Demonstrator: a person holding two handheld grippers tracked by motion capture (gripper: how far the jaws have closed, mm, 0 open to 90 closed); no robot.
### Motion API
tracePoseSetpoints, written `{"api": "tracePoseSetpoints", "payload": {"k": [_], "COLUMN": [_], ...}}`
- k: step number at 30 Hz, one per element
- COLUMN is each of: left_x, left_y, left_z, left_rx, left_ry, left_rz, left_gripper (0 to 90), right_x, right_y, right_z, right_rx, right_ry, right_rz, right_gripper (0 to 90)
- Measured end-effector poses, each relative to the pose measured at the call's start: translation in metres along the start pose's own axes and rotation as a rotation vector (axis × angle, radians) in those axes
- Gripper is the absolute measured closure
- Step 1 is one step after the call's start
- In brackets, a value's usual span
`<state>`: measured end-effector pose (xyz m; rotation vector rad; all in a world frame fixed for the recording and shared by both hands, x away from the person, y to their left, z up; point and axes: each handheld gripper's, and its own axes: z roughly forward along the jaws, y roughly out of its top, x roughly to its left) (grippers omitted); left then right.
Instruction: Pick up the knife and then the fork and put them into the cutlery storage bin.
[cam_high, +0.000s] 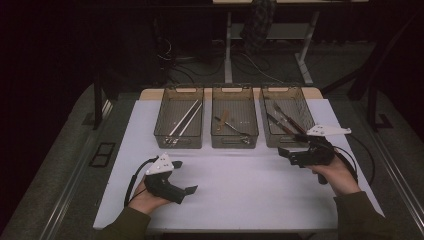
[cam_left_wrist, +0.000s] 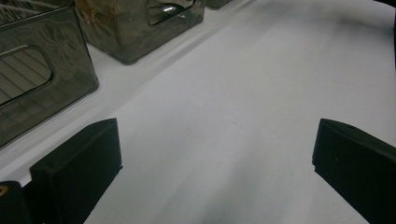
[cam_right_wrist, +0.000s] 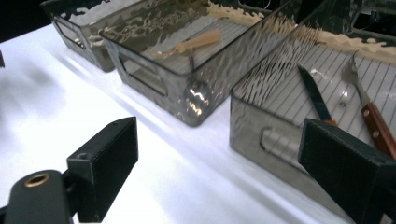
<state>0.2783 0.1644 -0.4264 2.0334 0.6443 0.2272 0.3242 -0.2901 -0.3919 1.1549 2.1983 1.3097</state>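
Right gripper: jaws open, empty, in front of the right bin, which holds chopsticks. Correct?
Not quite. The right gripper is open and empty by the right bin, but the right gripper view shows a knife and fork in that bin.

A dim lab or test room: a white surface (cam_high: 240, 190) carries three smoked bins (cam_high: 234, 122), with loose cables (cam_high: 250, 62) and desk legs (cam_high: 228, 50) on grey floor behind.
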Motion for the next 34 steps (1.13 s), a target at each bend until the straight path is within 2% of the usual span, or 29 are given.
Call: {"api": "tracePoseSetpoints", "payload": {"k": [7, 11, 17, 24, 34], "left_x": [0.000, -0.001, -0.001, -0.002, -0.004], "left_y": [0.000, 0.001, 0.001, 0.000, 0.000], "left_z": [0.000, 0.000, -0.001, -0.001, -0.001], "left_rx": [-0.001, -0.002, -0.009, -0.010, -0.006], "left_ry": [-0.004, -0.005, -0.011, -0.018, -0.022], "left_rz": [-0.002, 0.001, 0.001, -0.001, 0.004], "left_gripper": [0.0, 0.0, 0.0, 0.0, 0.0], "right_x": [0.009, 0.014, 0.023, 0.025, 0.026], "right_y": [-0.023, -0.036, -0.053, -0.070, -0.078], "right_z": [-0.003, -0.004, -0.006, -0.011, -0.011], "right_rx": [0.004, 0.013, 0.022, 0.023, 0.058], "right_ry": [0.010, 0.031, 0.067, 0.084, 0.079], "right_rz": [-0.005, -0.006, -0.031, -0.040, -0.062], "right_gripper": [11.7, 11.7, 11.7, 11.7, 11.7]}}
